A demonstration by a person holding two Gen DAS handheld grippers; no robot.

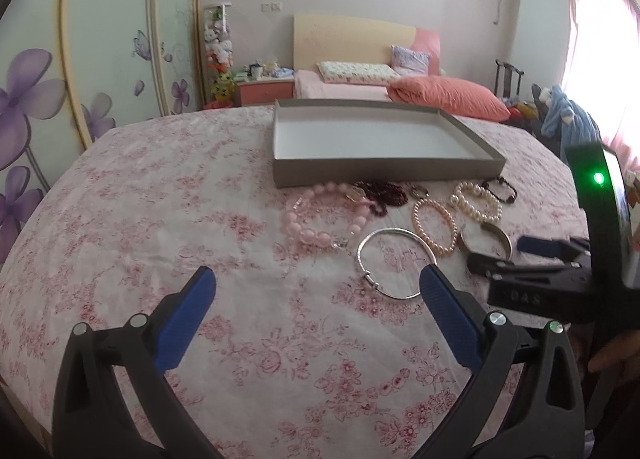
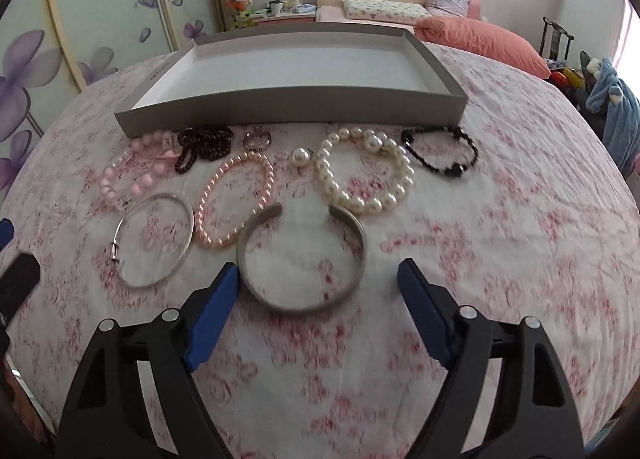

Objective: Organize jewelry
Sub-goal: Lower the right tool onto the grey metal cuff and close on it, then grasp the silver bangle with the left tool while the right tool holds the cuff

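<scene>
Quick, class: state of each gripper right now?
Left gripper: open, holding nothing.
Right gripper: open, holding nothing; the open metal cuff lies ahead between its fingers.

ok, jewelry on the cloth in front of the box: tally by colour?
Pink bead bracelets: 2 (chunky pink, small pink pearl)
White pearl pieces: 2 (pearl bracelet, single pearl piece)
Dark bead bracelets: 2 (dark red, black)
Silver metal: 3 (thin bangle, open cuff, small round piece)
Total: 9
Grey box: empty.
</scene>
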